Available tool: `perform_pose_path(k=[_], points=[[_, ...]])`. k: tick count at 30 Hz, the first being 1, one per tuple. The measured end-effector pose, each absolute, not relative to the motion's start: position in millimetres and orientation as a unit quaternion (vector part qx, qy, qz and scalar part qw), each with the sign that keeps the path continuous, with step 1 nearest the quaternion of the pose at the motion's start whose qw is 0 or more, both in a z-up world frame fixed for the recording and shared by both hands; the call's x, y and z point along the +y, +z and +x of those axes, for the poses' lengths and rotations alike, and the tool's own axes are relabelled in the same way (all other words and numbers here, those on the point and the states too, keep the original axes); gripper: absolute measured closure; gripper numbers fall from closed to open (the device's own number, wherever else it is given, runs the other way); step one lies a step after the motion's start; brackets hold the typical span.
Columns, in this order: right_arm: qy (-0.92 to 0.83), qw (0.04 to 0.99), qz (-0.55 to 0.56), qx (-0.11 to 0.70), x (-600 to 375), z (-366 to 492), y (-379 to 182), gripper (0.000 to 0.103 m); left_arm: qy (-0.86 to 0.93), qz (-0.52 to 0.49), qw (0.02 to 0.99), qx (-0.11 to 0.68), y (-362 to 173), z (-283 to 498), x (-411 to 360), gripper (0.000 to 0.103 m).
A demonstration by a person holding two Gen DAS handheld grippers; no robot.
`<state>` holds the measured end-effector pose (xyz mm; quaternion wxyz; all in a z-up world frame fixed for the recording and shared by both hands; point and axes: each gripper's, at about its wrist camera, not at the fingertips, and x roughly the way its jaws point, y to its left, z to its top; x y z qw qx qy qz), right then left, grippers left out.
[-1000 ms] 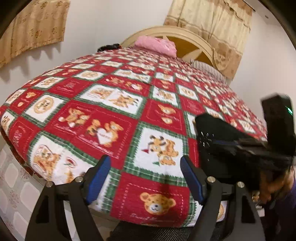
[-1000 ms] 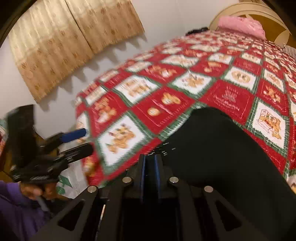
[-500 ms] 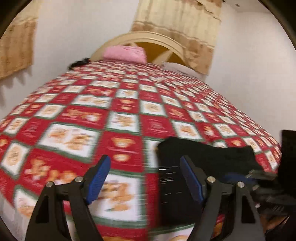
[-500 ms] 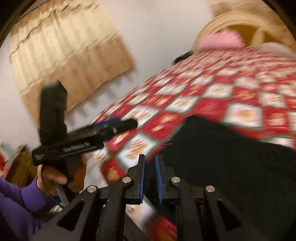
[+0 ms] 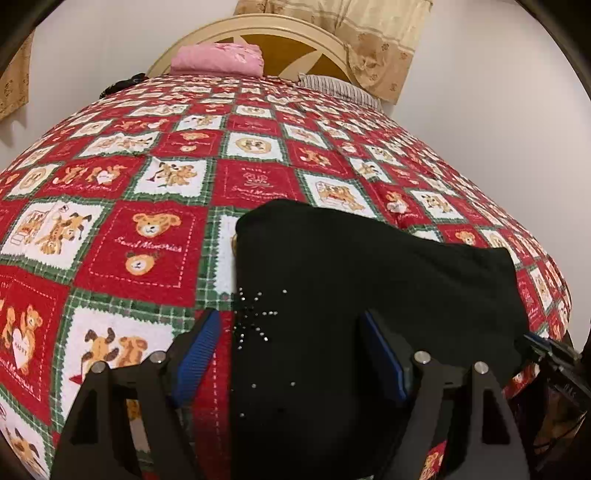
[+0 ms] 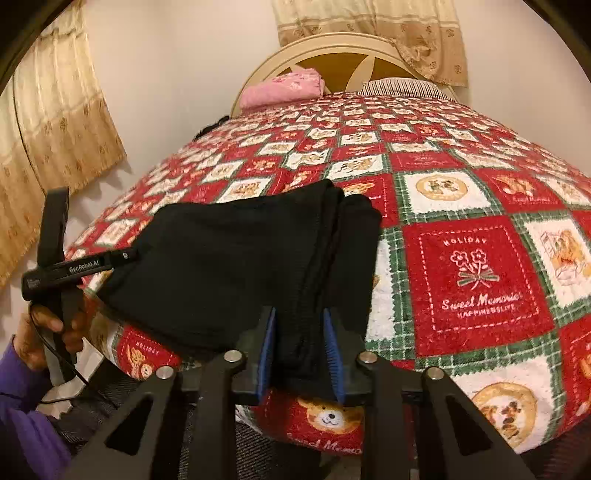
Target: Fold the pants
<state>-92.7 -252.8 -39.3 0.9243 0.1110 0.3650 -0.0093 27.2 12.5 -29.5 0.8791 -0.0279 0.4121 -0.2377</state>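
Black pants (image 6: 229, 258) lie folded on the near edge of the bed's red teddy-bear quilt (image 6: 480, 280). A thick folded edge runs down between my right gripper's (image 6: 301, 350) blue pads (image 6: 267, 354). Those jaws are opening, and the fabric still fills the narrow gap and touches both pads. In the left wrist view the pants (image 5: 369, 280) show small sparkly studs, and my left gripper (image 5: 291, 350) stands wide open over their left edge, gripping nothing. A hand in a purple sleeve (image 6: 26, 417) holds the left gripper (image 6: 127, 254) at the pants' other corner. The right gripper (image 5: 543, 347) shows at the far right.
A pink folded cloth (image 5: 218, 59) and a striped pillow (image 5: 340, 88) lie against the cream headboard (image 5: 280, 33). Beige curtains (image 6: 55, 129) hang on the left wall and above the headboard. The quilt drops off at the near edge and on the left side.
Both views have swung round to face the headboard. My right jaws have parted slightly from fully shut. My left gripper has moved right, from bare quilt to over the pants.
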Motion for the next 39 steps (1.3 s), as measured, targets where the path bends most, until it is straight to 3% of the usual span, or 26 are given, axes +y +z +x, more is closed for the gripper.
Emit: perform_pose_path(k=[9, 11, 13, 14, 15, 17, 27, 35, 39], points=[[-0.008, 0.919, 0.145, 0.367, -265, -108, -47, 0.087, -0.243, -0.009, 0.881, 0.406, -32, 25, 7, 0.015], [0.002, 0.918, 0.157, 0.364, -268, -109, -38, 0.082, -0.246, -0.013, 0.878, 0.409, -29, 27, 10, 0.015], [-0.012, 0.935, 0.161, 0.317, -271, -121, -20, 0.081, -0.245, -0.014, 0.879, 0.410, -24, 28, 14, 0.015], [-0.015, 0.944, 0.163, 0.287, -272, -128, -12, 0.071, -0.242, -0.013, 0.881, 0.407, -20, 28, 16, 0.015], [-0.024, 0.952, 0.165, 0.257, -273, -132, -6, 0.043, -0.239, -0.013, 0.885, 0.400, -15, 29, 17, 0.015], [-0.035, 0.957, 0.165, 0.238, -275, -131, -2, 0.017, -0.235, -0.014, 0.892, 0.387, -8, 32, 17, 0.015], [-0.077, 0.938, 0.195, 0.276, -290, -95, -27, 0.017, -0.197, -0.013, 0.887, 0.417, -15, 46, 11, 0.015], [-0.116, 0.934, 0.258, 0.221, -299, -105, -50, 0.017, -0.195, 0.002, 0.886, 0.419, -21, 46, 3, 0.014], [-0.106, 0.939, 0.217, 0.246, -280, -101, -49, 0.017, -0.213, -0.011, 0.882, 0.419, -20, 46, 6, 0.014]])
